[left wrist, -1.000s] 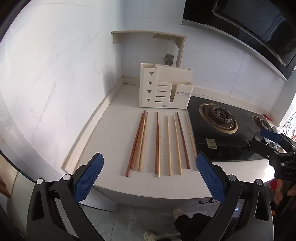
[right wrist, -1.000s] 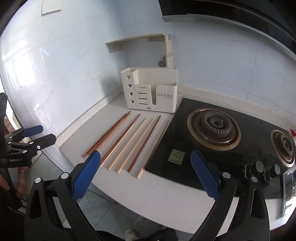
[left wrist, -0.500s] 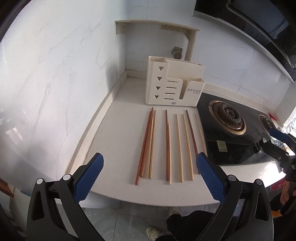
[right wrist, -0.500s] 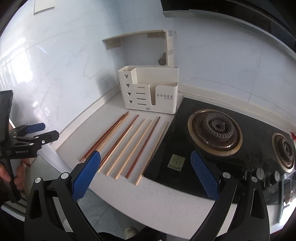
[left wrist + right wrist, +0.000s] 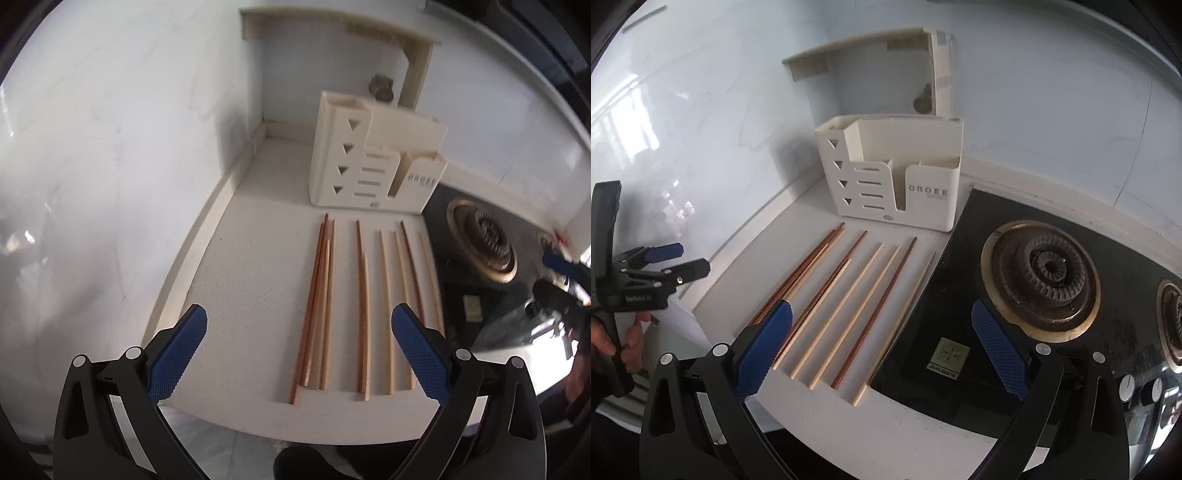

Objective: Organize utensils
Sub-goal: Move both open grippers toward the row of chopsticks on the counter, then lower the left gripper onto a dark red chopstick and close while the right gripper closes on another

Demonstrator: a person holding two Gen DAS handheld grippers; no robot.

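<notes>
We hold both grippers above the counter edge, and both have come forward since a second ago — the chopsticks now sit larger and closer in each wrist view. Our left gripper has its blue pads spread wide with nothing between them, hanging over the near ends of the sticks; earlier it stood further back, with floor showing below the counter lip. Our right gripper is likewise wide apart and empty, now above the rightmost sticks and the edge of the black stove.

The chopsticks lie flat on the white counter in a loose row, dark and pale ones mixed, their far tips pointing at the cream utensil holder — none has moved. The holder stands upright against the back wall, just beside the stove, its compartments holding nothing we can see.
</notes>
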